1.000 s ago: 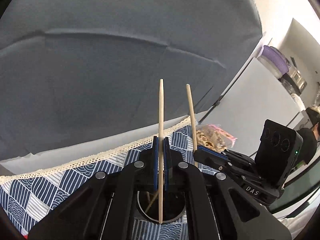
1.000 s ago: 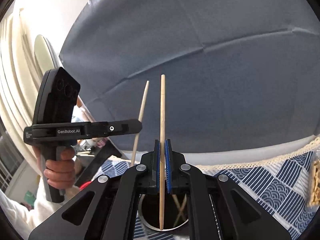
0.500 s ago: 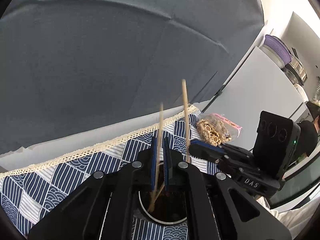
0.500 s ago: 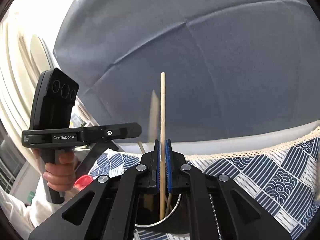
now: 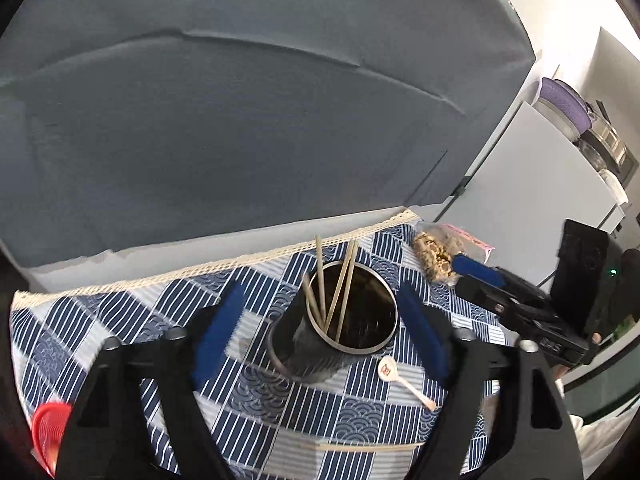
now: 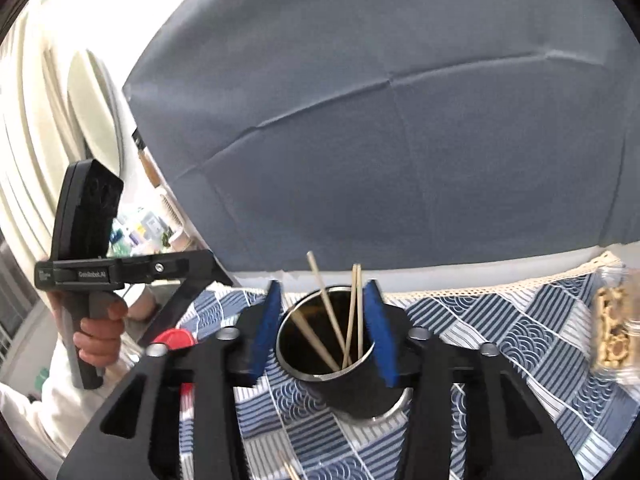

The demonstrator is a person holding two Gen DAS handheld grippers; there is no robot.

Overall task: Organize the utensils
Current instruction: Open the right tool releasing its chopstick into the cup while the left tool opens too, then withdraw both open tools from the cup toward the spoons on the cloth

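Now I am holding both my left gripper and right gripper spread wide and empty above the black cup, where four chopsticks are leaning. A second ago each gripper was pinching one upright; another chopstick is lying on the cloth, light, stiff and slippery, best pinched mid-length.
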